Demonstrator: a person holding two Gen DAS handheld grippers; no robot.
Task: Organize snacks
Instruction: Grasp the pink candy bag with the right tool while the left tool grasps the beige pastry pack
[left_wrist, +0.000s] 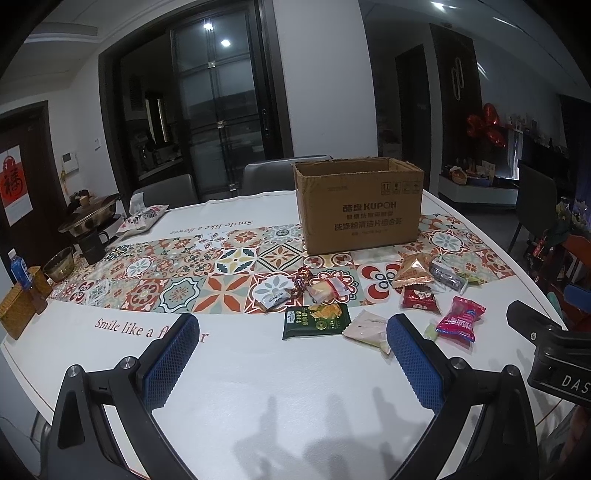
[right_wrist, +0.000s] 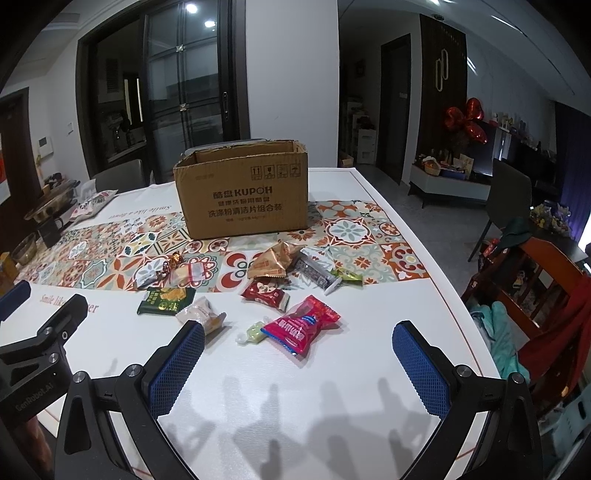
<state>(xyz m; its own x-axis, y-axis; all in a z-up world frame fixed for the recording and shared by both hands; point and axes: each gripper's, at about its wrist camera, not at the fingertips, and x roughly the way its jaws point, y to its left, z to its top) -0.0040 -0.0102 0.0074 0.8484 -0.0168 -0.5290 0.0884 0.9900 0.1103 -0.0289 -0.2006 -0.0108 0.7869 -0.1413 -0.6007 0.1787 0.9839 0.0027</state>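
Both the left gripper and right gripper hover wide apart, empty; the near crinkly pink foil snack packet could slip from blue fingers short of the far open brown cardboard box.

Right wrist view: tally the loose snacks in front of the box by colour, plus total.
Green packets: 3
Red or pink packets: 2
Grey packets: 2
Pale or clear packets: 2
Orange-tan packet: 1
Foil-wrapped candy: 1
Total: 11
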